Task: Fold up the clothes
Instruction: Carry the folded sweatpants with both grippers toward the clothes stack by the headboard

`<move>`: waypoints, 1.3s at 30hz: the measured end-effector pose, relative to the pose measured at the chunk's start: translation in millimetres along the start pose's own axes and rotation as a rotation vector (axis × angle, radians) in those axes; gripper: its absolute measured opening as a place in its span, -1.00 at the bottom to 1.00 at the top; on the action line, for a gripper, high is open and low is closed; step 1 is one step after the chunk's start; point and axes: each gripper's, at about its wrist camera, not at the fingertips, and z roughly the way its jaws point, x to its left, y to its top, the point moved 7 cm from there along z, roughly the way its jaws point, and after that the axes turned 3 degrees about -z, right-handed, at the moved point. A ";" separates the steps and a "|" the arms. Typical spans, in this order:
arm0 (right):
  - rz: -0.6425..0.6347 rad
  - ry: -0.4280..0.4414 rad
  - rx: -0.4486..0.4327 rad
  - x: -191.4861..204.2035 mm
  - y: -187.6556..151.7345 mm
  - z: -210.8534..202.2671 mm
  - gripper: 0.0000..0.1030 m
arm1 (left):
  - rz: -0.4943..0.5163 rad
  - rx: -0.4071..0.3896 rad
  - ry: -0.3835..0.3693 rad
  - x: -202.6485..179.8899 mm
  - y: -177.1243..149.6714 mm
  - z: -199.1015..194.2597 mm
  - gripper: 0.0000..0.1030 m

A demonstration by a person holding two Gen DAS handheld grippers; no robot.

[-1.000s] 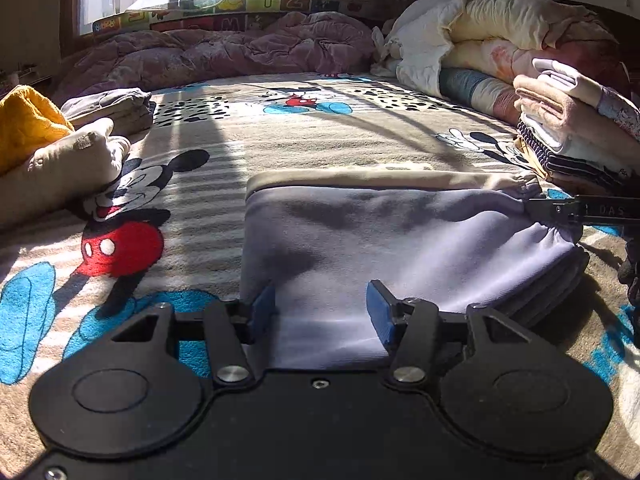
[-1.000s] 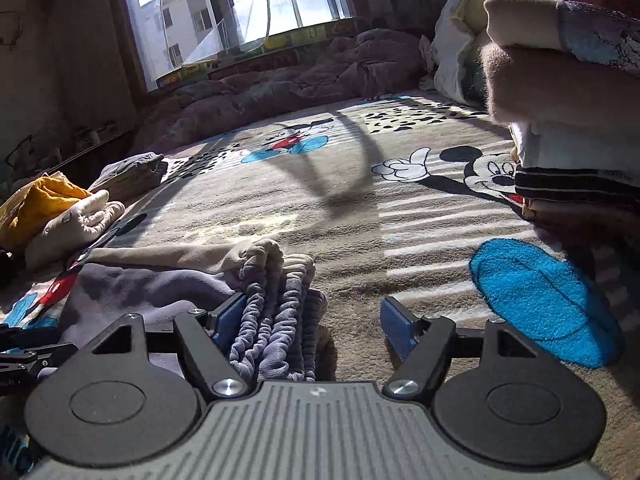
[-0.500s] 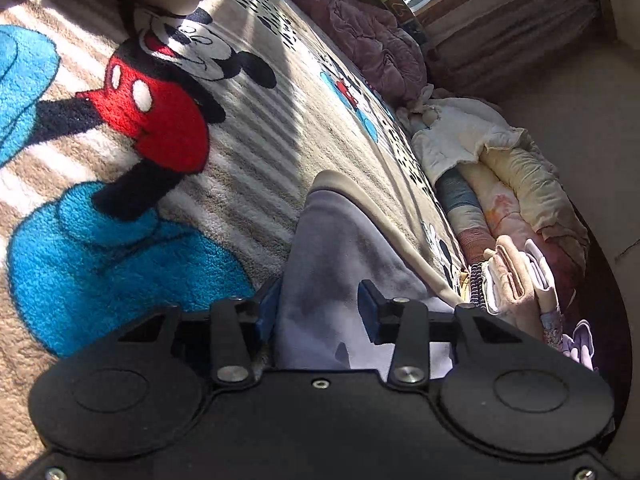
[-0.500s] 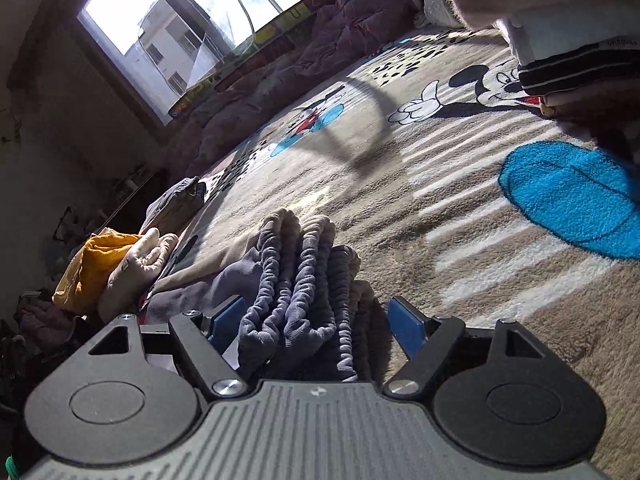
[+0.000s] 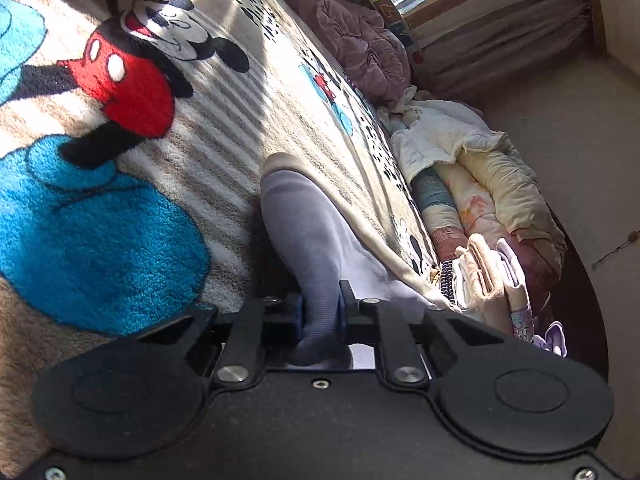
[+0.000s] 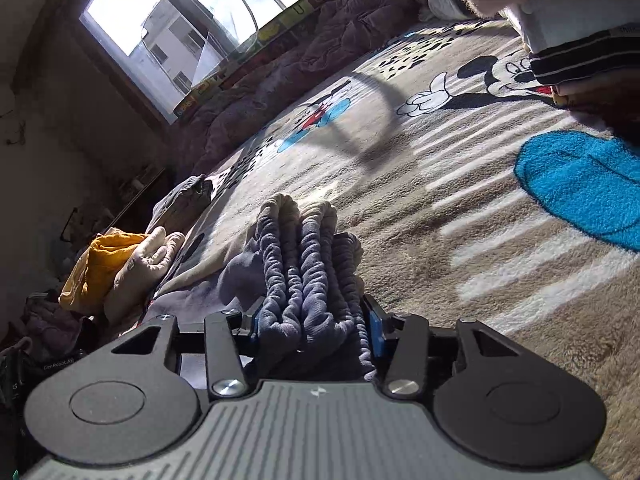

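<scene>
Both grippers clamp the folded grey garment on the bed blanket.

Left gripper point(image 5: 320, 312) fingers pinch its smooth fold; right gripper point(image 6: 310, 326) fingers squeeze the garment point(image 6: 304, 264) by its bunched waistband, near the blanket point(image 6: 460, 184) middle.

sunlight from a window point(image 6: 192, 20) stripes a cartoon mouse blanket point(image 6: 460, 184) on the bed; a purple quilt point(image 5: 360, 44) lies bunched below brown curtains point(image 5: 500, 24).

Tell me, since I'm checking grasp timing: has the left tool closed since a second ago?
Yes. The left tool was open around the purple garment; now its fingers pinch the fabric, rolled toward the Mickey blanket.
</scene>
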 end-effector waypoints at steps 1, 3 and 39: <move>0.003 0.003 -0.001 0.8 -0.3 -2.9 -0.10 | 0.008 0.004 -0.004 -4.3 -2.0 -10.0 -0.75; 0.008 0.009 -0.002 2.5 -1.0 -8.6 -0.02 | 0.011 0.006 0.025 3.8 -5.6 -19.3 -0.71; 0.404 0.223 -0.152 0.0 -72.1 -135.3 -0.27 | 0.078 -0.017 -0.145 -110.3 -100.8 -94.5 -0.87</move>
